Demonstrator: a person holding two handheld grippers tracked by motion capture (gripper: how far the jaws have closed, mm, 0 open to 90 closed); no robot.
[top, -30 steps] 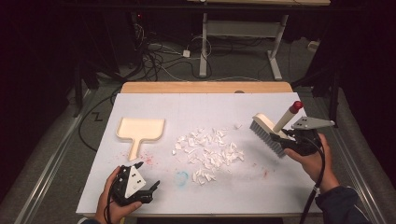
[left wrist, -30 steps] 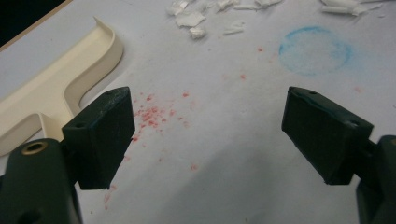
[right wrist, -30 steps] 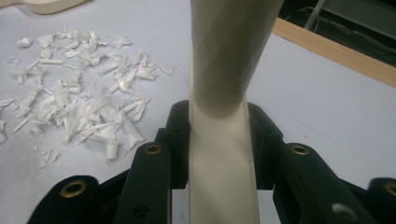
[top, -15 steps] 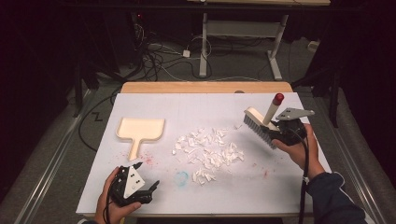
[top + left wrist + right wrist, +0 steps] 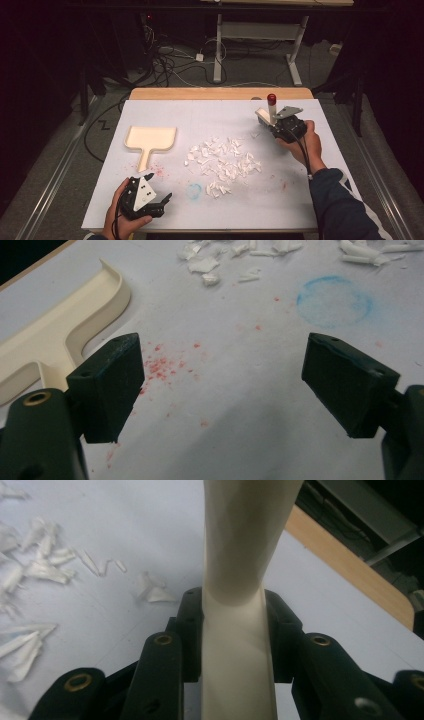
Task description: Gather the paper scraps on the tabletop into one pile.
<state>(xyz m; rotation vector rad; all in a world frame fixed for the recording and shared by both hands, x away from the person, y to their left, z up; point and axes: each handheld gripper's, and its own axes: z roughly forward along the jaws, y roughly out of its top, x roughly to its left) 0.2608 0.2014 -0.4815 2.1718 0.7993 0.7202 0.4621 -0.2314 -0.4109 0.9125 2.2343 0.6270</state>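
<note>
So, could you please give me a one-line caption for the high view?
Right hand-held gripper holds a brush beside scattered paper scraps; dustpan waits on the white table.

In the right gripper view the brush (image 5: 240, 580) handle runs off the top edge, its bristles unseen.

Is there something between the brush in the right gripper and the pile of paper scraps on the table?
Nothing visible blocks it. The brush, clamped in the right gripper, stands at the far right edge of the paper scraps; only bare table sheet and a few stray scraps lie between.
</note>
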